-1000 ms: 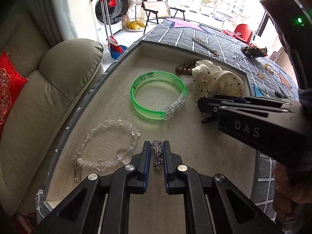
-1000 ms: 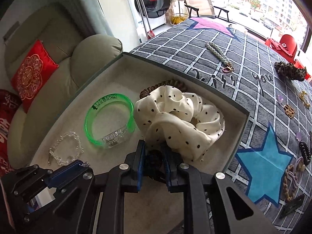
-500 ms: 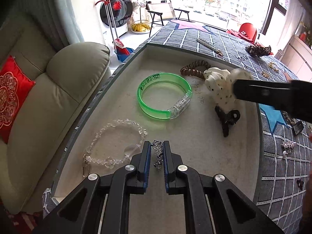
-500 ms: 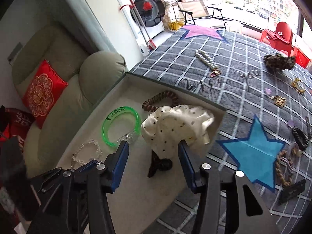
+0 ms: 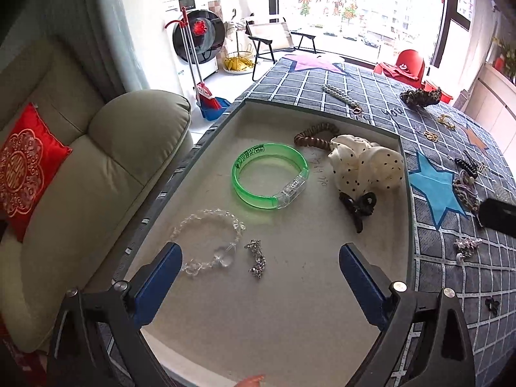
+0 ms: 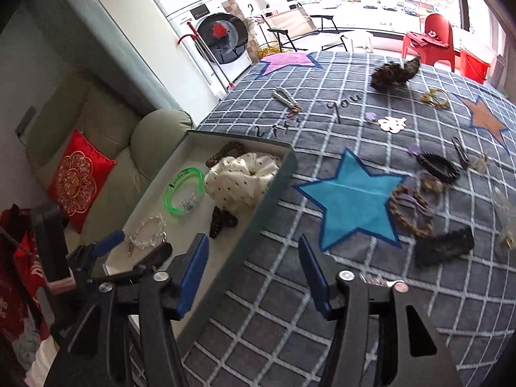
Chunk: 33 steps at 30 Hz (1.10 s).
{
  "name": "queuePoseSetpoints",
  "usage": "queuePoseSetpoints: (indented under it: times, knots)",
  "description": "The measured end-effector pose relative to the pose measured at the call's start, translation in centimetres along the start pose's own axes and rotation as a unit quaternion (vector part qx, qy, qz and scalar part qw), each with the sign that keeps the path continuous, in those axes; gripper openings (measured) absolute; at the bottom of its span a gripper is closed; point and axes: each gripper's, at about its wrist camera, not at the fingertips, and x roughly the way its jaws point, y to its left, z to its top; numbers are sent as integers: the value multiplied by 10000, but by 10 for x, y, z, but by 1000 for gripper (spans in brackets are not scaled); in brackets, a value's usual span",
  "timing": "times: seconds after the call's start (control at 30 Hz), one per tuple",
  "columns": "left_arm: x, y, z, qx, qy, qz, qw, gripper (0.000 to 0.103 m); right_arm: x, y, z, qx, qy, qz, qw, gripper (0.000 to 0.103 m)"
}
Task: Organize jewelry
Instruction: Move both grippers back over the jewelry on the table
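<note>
Between the wide-apart fingers of the left gripper [image 5: 259, 277], the lower half of the tray [image 5: 407, 225] floor lies bare. Higher in the frame a silver charm [image 5: 255, 258], crystal bracelet [image 5: 209, 242], green bangle [image 5: 270, 175], black clip [image 5: 358, 206] and dotted scrunchie [image 5: 367, 164] crowd it. Ahead of the right gripper [image 6: 253, 272], also spread, the tray wall stands at left; open blanket [image 6: 258, 322] lies below the blue star [image 6: 351, 196], though something pale, perhaps jewelry, sits by its right finger.

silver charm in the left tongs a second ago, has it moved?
Yes. The silver charm dropped out of the left tongs onto the tray, beside the crystal bracelet.
</note>
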Motion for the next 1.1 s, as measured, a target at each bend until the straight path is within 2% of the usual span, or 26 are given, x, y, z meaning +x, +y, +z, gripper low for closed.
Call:
queuePoseSetpoints:
  times: [0.07,0.13,0.23,0.33,0.47,0.8,1.1]
  knots:
    - [-8,-1,-3,-9,-33,8,10000,103,-7,-7,-8,59,-17,-20,10000,68]
    - [-16,-5,-6,7,-83,-23,10000,103,-16,-14,-17,131,-52,-48,9999,71]
    - [-31,-13,-12,130,-144,-88,9998,103,-28,-26,-28,269,-139,-78,9995,82]
    - [-43,-23,-18,215,-188,-134,9995,103,-40,-41,-40,479,-202,-82,9986,85]
    - [-62,-41,-25,290,-248,-340,9987,103,-52,-63,-58,722,-273,-101,9970,103]
    - [-81,-98,-40,680,-245,-665,9952,103,-80,-99,-94,780,-313,-504,9952,103]
    - [-74,-131,-51,882,-115,-709,9935,103,-86,-118,-119,626,-191,-888,9939,103]
